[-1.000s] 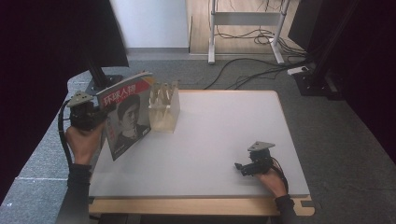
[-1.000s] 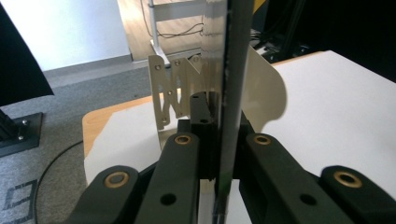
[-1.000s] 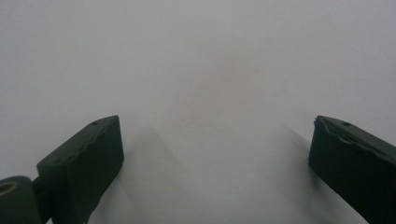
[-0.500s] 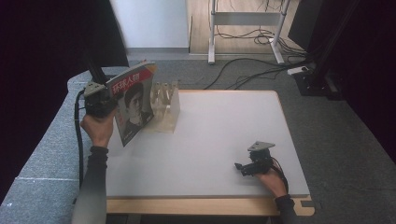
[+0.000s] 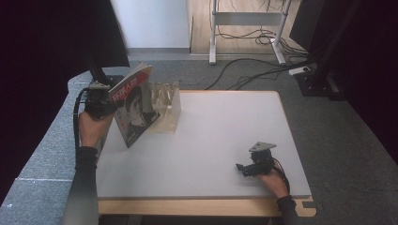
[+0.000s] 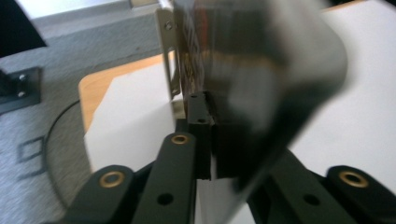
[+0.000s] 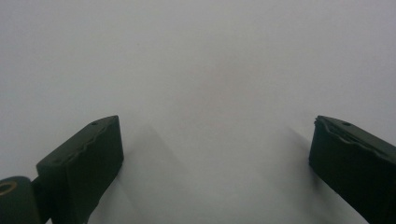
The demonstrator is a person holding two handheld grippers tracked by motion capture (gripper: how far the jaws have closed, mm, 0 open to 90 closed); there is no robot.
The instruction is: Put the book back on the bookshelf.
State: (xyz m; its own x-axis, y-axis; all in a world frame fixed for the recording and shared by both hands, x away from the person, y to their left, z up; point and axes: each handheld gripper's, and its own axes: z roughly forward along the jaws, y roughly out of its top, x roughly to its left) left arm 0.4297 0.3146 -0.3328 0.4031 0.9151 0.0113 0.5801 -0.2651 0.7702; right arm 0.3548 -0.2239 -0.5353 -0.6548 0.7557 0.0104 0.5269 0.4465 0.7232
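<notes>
Currently left gripper (image 5: 104, 104) pinches a magazine (image 5: 135, 105) by its edge, jaws pressed tight on it, holding it upright and tilted at the table's (image 5: 211, 140) far-left corner, touching or just beside the clear slotted rack (image 5: 165, 107), likely lining up for a slot. Glossy cover, thin and floppy; rack is rigid plastic. Right gripper (image 5: 245, 168) rests on the table, jaws spread, holding nothing.

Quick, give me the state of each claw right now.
Left claw: closed on the magazine, held upright beside the clear rack.
Right claw: open, holding nothing, low over the table.
</notes>
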